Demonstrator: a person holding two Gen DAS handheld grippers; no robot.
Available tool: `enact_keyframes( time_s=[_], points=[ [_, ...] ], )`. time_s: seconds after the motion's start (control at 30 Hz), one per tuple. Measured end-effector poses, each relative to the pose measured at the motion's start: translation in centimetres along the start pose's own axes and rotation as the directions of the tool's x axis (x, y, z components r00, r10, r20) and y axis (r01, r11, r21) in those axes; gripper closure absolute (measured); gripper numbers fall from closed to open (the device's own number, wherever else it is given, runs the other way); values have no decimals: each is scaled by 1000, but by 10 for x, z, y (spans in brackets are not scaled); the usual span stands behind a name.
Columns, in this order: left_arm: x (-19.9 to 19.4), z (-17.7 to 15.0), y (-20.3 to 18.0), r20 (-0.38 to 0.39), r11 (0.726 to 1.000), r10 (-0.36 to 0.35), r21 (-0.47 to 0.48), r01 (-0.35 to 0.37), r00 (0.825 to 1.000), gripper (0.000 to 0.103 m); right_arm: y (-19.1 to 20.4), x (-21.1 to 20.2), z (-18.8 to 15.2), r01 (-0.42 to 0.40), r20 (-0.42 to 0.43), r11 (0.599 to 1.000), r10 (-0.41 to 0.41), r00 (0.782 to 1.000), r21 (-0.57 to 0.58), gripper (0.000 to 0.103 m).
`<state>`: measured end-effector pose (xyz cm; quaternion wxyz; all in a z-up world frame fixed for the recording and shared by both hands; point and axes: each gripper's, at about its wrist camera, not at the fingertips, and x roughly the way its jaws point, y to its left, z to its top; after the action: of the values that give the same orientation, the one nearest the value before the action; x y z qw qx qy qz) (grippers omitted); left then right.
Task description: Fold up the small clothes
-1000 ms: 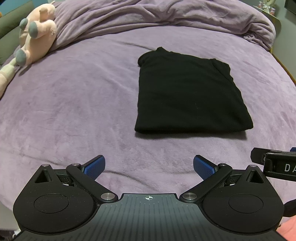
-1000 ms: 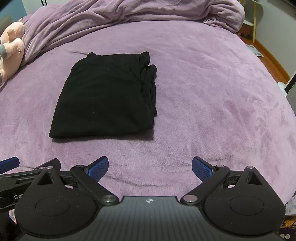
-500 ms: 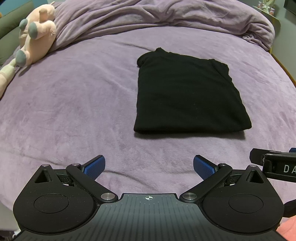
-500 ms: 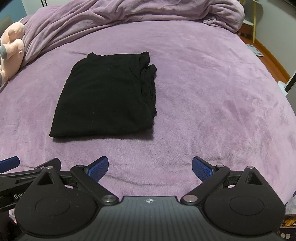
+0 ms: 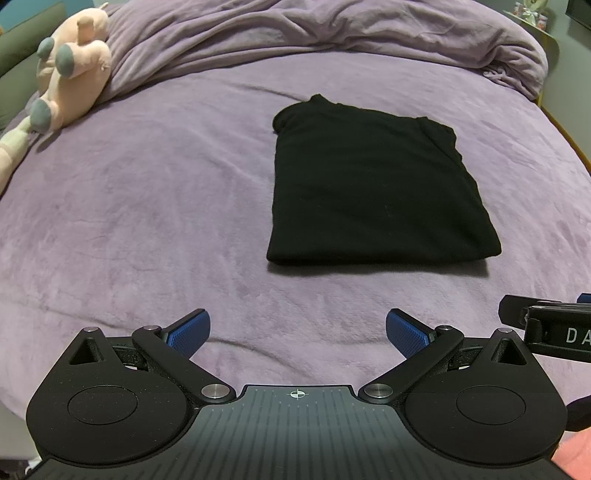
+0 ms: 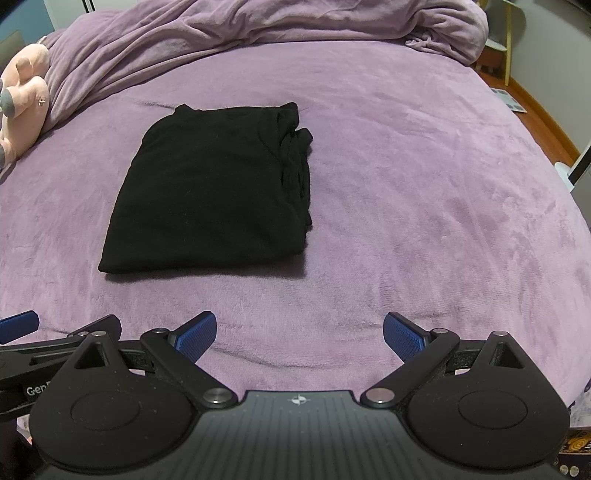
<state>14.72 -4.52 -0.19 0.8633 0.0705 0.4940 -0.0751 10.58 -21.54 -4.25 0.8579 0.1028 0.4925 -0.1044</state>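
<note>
A black garment [image 5: 373, 184] lies folded into a flat rectangle on the purple bed cover [image 5: 147, 206]. It also shows in the right wrist view [image 6: 214, 192], with stacked fold edges along its right side. My left gripper [image 5: 297, 330] is open and empty, held back from the garment's near edge, toward its left. My right gripper [image 6: 299, 332] is open and empty, held back from the near edge, toward its right. The two grippers sit side by side; each shows at the edge of the other's view.
A pink plush toy [image 5: 62, 77] lies at the far left of the bed and shows in the right wrist view [image 6: 22, 99]. A bunched purple duvet [image 5: 314, 29] runs along the far side. The bed's right edge drops to a wooden floor [image 6: 535, 110].
Both grippers have drawn back slightly from the folded garment. The garment has not moved and both grippers stay open.
</note>
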Motion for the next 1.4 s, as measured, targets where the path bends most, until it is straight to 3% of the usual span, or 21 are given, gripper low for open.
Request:
enact_keyframes(
  time_s=[1.4],
  points=[
    [0, 5, -2, -7, 1000, -1, 7, 1, 1000, 0, -2, 2, 4, -8, -9, 1000, 8, 1000, -13, 6]
  ],
)
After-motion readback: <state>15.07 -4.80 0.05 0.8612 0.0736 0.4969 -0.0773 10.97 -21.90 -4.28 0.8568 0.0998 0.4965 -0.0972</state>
